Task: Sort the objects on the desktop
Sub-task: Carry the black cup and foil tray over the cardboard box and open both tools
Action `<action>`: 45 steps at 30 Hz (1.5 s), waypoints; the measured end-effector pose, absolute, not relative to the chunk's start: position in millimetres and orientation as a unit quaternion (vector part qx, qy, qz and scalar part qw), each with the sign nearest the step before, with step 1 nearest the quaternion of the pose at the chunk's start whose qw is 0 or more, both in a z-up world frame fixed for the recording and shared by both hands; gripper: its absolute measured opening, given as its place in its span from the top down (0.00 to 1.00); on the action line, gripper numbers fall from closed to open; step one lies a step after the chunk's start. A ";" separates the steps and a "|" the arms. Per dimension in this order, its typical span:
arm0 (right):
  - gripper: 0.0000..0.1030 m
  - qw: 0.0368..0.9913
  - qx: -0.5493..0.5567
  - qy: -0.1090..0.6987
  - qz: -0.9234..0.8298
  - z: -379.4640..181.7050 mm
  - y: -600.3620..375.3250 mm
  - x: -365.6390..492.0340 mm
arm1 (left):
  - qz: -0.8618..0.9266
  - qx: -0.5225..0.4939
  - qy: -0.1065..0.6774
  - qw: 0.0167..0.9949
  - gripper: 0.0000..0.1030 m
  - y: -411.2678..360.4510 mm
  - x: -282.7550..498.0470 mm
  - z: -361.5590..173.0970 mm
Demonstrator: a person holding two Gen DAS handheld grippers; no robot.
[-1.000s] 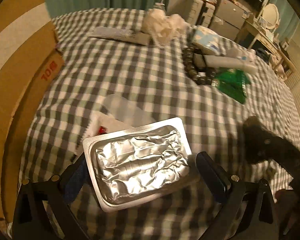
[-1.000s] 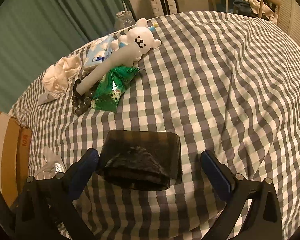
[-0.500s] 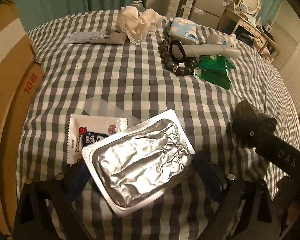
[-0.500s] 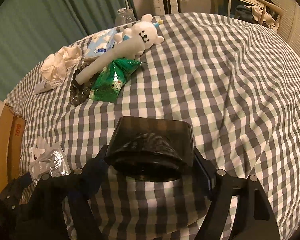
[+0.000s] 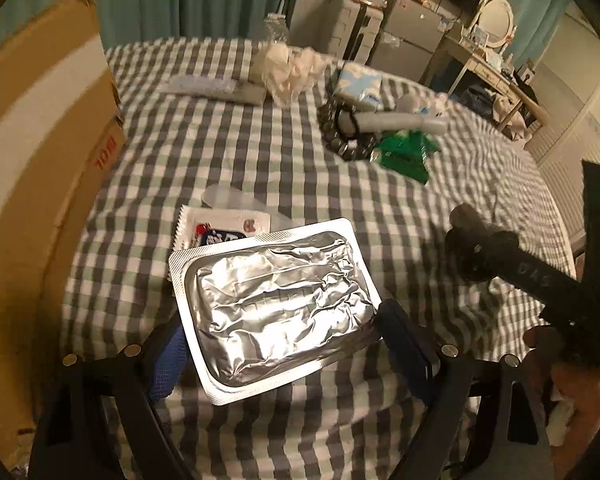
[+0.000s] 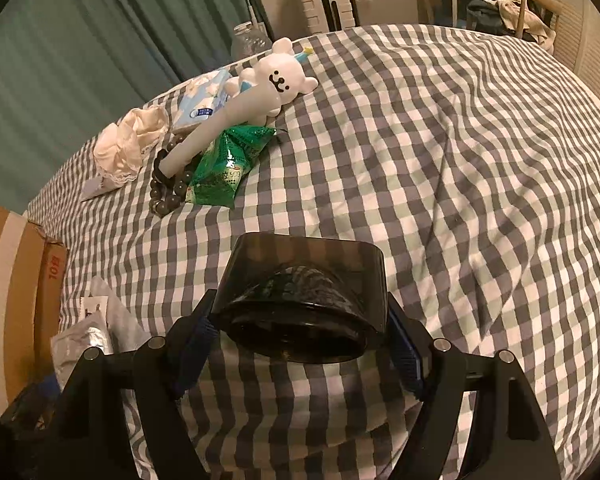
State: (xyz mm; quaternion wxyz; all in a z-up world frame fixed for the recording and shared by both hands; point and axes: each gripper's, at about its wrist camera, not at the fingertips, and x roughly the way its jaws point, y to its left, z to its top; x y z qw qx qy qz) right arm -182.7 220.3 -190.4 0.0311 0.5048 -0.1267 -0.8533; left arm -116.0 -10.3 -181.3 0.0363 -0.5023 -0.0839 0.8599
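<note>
A silver foil blister pack (image 5: 276, 304) lies between the fingers of my left gripper (image 5: 284, 336). The jaws are closing, both pads meet the pack's edges, and it hangs tilted just above the checked cloth (image 5: 228, 152). Under it lie a white sachet (image 5: 224, 228) and a clear plastic piece (image 5: 228, 200). My right gripper (image 6: 300, 320) is shut on a dark translucent box (image 6: 304, 280), its pads pressing on both sides. The box's shadow falls on the cloth below.
A cardboard box (image 5: 32, 160) stands along the left edge. At the back lie a green snack bag (image 6: 224, 172), a bead bracelet (image 6: 168, 196), a white bear toy (image 6: 276, 80), a tissue pack (image 6: 204, 100), a cream cloth (image 6: 128, 144) and a tube (image 5: 216, 88). A hand (image 5: 572, 364) shows at right.
My left gripper narrowed onto the foil pack and rose with it, uncovering the white sachet. My right gripper went from open to shut on the dark box, then held still.
</note>
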 end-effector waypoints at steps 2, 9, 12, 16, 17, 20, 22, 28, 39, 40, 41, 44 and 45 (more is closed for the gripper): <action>0.25 0.035 0.500 -0.123 -0.856 -185.2 219.3 -177.4 | 0.865 -0.493 -0.081 0.038 0.13 -3.5 -122.3 -171.2; 0.26 0.068 0.460 -0.114 -0.878 -139.8 202.2 -139.4 | 0.887 -0.450 -0.089 0.048 0.13 -8.9 -104.5 -123.4; 0.26 0.084 0.452 -0.126 -0.879 -122.2 192.3 -121.9 | 0.895 -0.432 -0.098 0.050 0.13 -17.4 -94.9 -100.2; 0.26 0.107 0.445 -0.131 -0.879 -100.8 181.2 -91.9 | 0.908 -0.404 -0.102 0.043 0.13 -31.7 -83.3 -66.9; 0.26 0.112 0.441 -0.127 -0.882 -93.5 176.9 -84.4 | 0.911 -0.396 -0.103 0.046 0.13 -37.6 -80.3 -56.6; 0.25 0.132 0.433 -0.122 -0.884 -75.4 158.8 -70.0 | 0.917 -0.386 -0.093 0.045 0.13 -55.4 -75.9 -31.7; 0.25 0.147 0.426 -0.118 -0.885 -59.8 144.4 -64.4 | 0.920 -0.380 -0.090 0.035 0.13 -74.4 -70.8 -16.7; 0.25 0.211 0.390 -0.126 -0.887 1.9 78.3 -65.7 | 0.925 -0.365 -0.104 0.007 0.13 -164.7 -53.0 19.8; 0.25 0.306 0.416 -0.109 -0.849 24.0 -61.8 -119.5 | 0.908 -0.409 -0.083 -0.040 0.13 -254.6 -60.9 -30.2; 0.25 0.306 0.424 -0.102 -0.847 18.7 -74.3 -127.4 | 0.903 -0.419 -0.081 -0.040 0.13 -254.8 -64.3 -40.0; 0.25 0.303 0.433 -0.097 -0.843 12.2 -86.9 -135.5 | 0.898 -0.430 -0.083 -0.036 0.13 -255.1 -68.4 -50.7; 0.25 0.299 0.459 -0.094 -0.832 -5.4 -113.7 -154.8 | 0.895 -0.439 -0.075 -0.030 0.12 -257.1 -71.1 -70.9; 0.24 0.295 0.464 -0.094 -0.830 -9.9 -121.3 -161.1 | 0.894 -0.441 -0.070 -0.027 0.09 -256.9 -72.0 -75.6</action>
